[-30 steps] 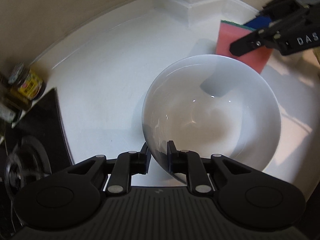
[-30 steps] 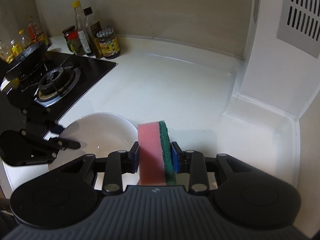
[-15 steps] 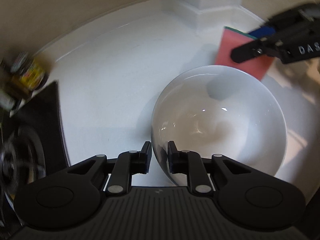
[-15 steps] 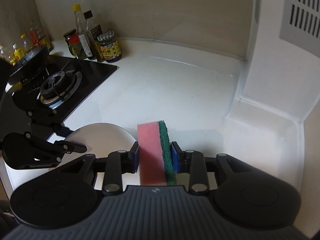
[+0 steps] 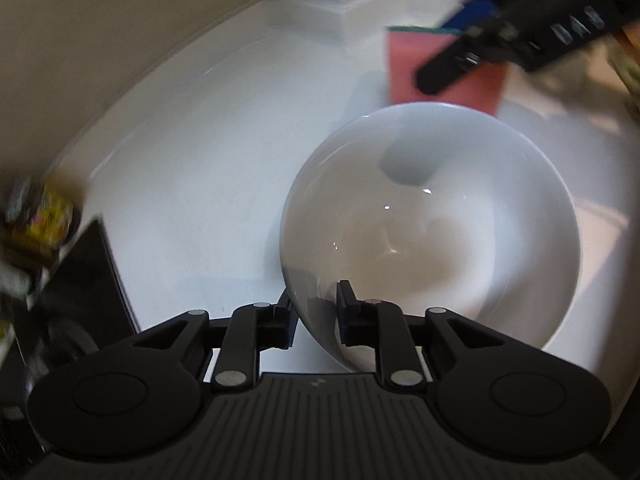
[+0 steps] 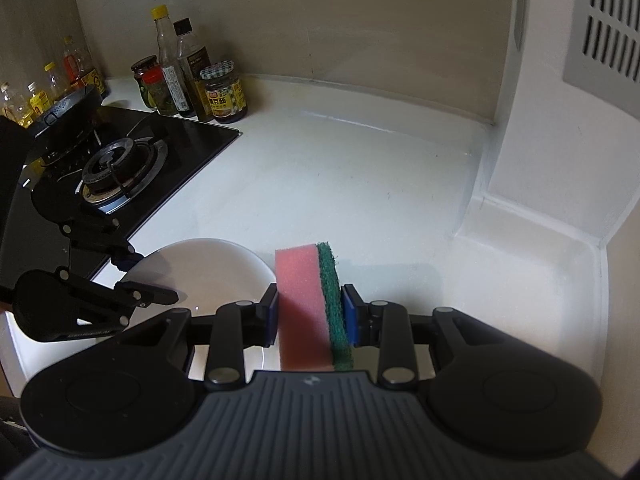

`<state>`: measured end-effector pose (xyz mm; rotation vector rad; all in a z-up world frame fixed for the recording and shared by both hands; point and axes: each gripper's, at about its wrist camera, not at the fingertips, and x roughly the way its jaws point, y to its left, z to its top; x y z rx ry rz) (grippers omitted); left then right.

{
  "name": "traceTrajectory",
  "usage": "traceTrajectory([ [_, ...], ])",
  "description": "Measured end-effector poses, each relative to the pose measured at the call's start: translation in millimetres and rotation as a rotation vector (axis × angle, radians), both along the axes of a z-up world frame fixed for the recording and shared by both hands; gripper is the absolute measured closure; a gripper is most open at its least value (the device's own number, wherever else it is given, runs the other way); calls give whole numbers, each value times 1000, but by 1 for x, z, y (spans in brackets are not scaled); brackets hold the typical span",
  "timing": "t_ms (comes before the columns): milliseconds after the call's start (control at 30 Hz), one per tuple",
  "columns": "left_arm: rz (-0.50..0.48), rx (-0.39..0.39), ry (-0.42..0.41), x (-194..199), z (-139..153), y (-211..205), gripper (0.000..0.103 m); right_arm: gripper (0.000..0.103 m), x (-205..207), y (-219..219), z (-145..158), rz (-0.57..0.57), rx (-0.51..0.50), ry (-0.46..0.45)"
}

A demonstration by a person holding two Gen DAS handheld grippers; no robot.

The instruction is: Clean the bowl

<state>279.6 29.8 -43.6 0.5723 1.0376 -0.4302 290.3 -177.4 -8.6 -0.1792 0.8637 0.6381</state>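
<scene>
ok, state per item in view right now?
bowl: upright on the counter, empty, rim between the left gripper's opening jaws
sponge: on edge, clamped in the right gripper
stove burner: unlit
sauce jar: lid on

A glossy white countertop (image 6: 340,168) runs into a corner of plain beige wall (image 6: 340,20). A black glass gas hob (image 6: 120,168) sits at its left, glass sauce bottles and jars (image 6: 188,80) clustered behind. A grey slatted vent panel (image 6: 604,28) hangs upper right.
</scene>
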Motion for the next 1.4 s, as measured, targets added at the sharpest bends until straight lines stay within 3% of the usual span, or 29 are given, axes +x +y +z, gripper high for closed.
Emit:
traceTrajectory([
  [167, 27, -47, 11, 4, 2, 7, 78, 75, 3, 1, -1, -15, 10, 3],
  [400, 306, -148, 21, -16, 10, 19, 78, 75, 0, -8, -2, -43, 43, 17],
  [533, 350, -182, 41, -21, 10, 22, 79, 75, -5, -10, -2, -43, 47, 17],
  [667, 267, -106, 19, -5, 7, 21, 84, 75, -11, -7, -2, -26, 39, 16],
  [867, 36, -16, -2, -7, 7, 12, 79, 75, -14, -8, -1, -23, 17, 11],
  [933, -10, -17, 2, -3, 5, 14, 79, 75, -11, -9, -1, -30, 21, 12],
  [1167, 190, -72, 10, -8, 10, 21, 79, 75, -7, -8, -2, -48, 37, 21],
  [1267, 336, -151, 28, -16, 13, 29, 77, 75, -8, -10, -3, -55, 46, 25],
  [1400, 430, -217, 45, -20, 13, 36, 76, 75, -9, -13, -3, -62, 56, 33],
])
